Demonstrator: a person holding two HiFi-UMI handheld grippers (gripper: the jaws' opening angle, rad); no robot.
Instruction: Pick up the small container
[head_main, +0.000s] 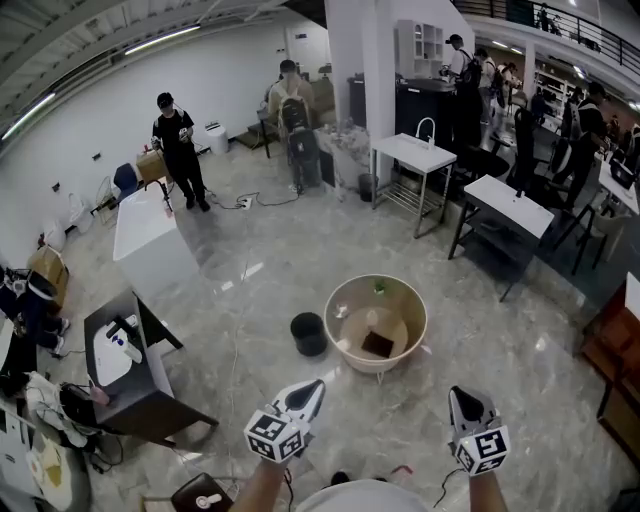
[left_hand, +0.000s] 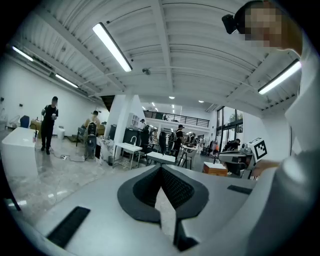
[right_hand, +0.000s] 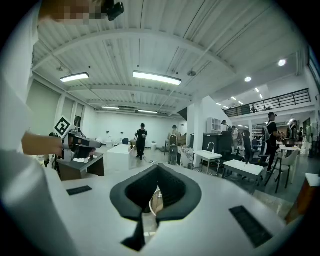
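Floor (head_main: 385, 425) separates clenched, empty left gripper (head_main: 314, 385) and right gripper (head_main: 456, 393) from tub rim (head_main: 328, 318).

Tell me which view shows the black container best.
The head view: the black container shows whole there from above, just left of the tub. Neither the left gripper view nor the right gripper view shows it at all.

Two tools (head_main: 312, 386) (head_main: 458, 394), one tub (head_main: 345, 297), one black container (head_main: 308, 334)
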